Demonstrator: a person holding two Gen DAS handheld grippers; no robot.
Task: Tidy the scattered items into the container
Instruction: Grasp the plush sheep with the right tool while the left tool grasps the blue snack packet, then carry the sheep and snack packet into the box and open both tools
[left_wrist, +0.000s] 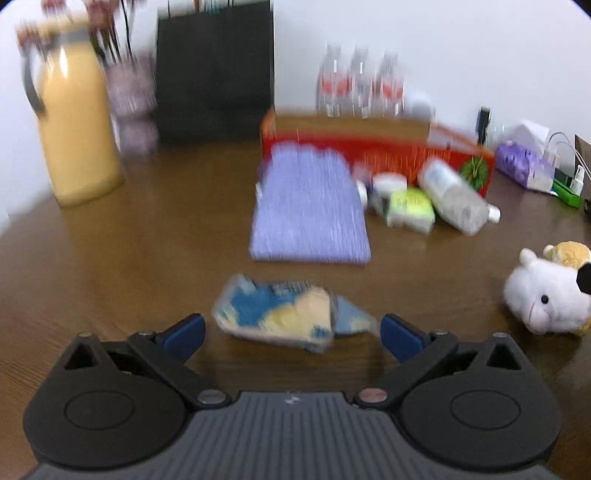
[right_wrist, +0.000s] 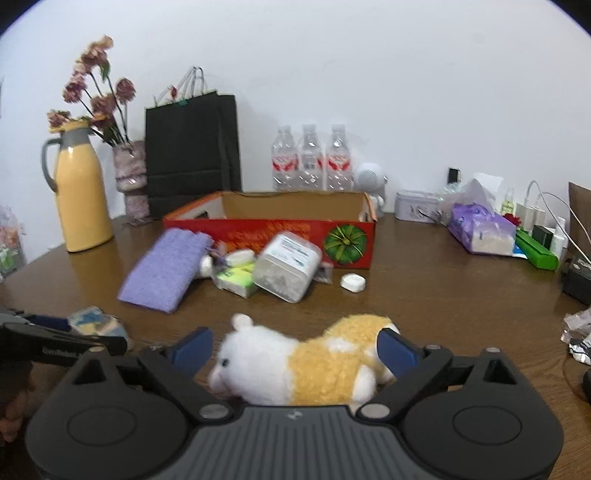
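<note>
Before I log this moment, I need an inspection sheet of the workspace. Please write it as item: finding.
Surface: brown wooden table, crowded along the wall.
Job's things: red cardboard box open and seemingly empty; purple cloth, clear jar on its side, green-labelled packet and small white case lie in front of it.
Clutter: yellow jug, black bag, three water bottles, tissue pack.
Grippers: left gripper open around the blue-and-yellow packet; right gripper open around the plush toy.
Cables: white cables at the right edge.
Surroundings: plain white wall.
</note>
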